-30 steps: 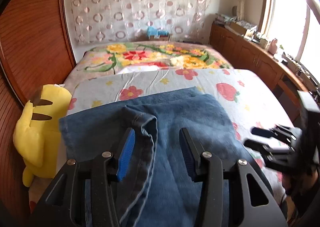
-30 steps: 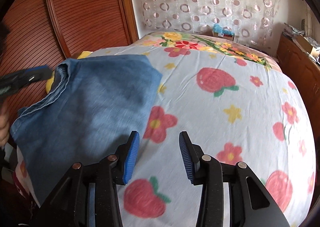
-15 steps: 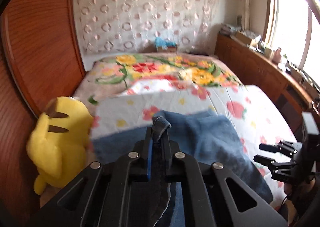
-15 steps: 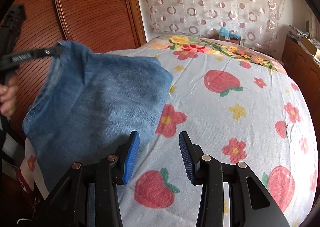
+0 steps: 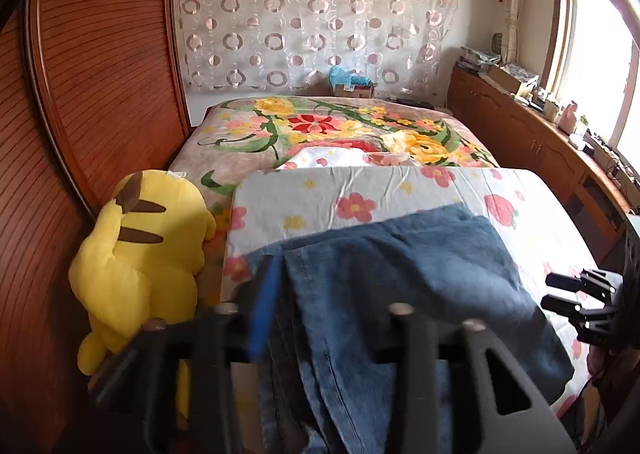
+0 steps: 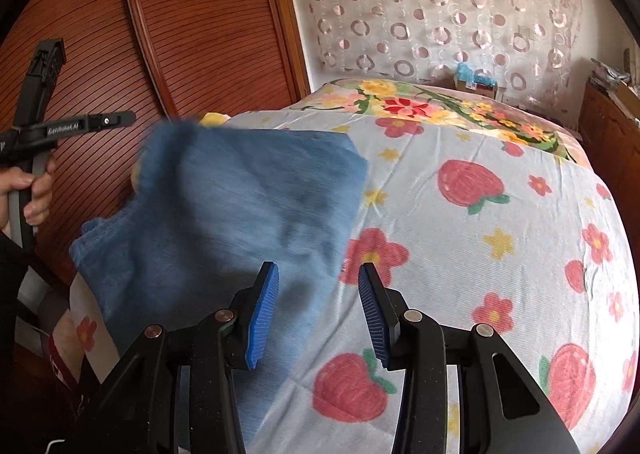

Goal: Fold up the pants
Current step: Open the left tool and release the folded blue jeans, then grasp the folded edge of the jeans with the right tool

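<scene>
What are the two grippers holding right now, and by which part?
Nothing. The left gripper and the right gripper are both open, and the jeans on the bed are free.

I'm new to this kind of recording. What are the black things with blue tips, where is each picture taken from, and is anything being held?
There is no robot here. A person holds a pair of hand-operated tongs in each hand, and each pair carries a wide-angle camera looking forward along its two fingers. One picture comes from the left tongs, the other from the right tongs. The blue tips are their grip pads.

In the right-hand view, the person's left hand can be seen gripping the handle of the other tool.

Blue jeans lie on a bedsheet printed with flowers and strawberries. A yellow plush toy sits at the bed's edge, by the wooden wall.

Nothing is held. Both pairs of tongs are open, with no cloth between the pads. The left view is blurred.
</scene>
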`<state>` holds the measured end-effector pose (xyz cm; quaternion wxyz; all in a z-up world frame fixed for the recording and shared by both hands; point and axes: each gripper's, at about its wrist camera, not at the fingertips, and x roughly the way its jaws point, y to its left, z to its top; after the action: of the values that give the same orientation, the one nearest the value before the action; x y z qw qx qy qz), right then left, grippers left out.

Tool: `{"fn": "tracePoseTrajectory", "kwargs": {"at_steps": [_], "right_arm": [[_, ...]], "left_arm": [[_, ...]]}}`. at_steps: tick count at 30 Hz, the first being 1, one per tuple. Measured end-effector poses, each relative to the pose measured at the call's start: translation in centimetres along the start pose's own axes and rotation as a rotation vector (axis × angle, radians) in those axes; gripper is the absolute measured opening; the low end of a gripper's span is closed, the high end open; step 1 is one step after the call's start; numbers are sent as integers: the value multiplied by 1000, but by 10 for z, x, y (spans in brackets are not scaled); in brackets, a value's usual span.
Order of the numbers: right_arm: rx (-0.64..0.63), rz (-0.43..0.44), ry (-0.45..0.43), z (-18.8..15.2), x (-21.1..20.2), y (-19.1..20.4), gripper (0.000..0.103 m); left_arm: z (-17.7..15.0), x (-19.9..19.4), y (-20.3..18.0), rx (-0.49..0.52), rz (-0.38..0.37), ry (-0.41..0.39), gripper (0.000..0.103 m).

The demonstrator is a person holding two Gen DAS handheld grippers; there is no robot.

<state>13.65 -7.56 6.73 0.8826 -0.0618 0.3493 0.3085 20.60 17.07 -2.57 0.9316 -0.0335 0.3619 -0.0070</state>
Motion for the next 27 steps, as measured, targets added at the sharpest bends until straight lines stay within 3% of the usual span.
{"fn": "tracePoseTrajectory", "kwargs": {"at_steps": [13,19,27], "right_arm": [[-17,24,22,-16,-6,19,43],[-17,4,25,-29,-12,28,48],[2,-19,32,-40,-12,30,49]], "left_arm": [[-84,-15,-13,-12,-44,31,46],[-102,-22,-17,-22,-51,31,46],[-118,-24,-23,23,3,32,46]]}}
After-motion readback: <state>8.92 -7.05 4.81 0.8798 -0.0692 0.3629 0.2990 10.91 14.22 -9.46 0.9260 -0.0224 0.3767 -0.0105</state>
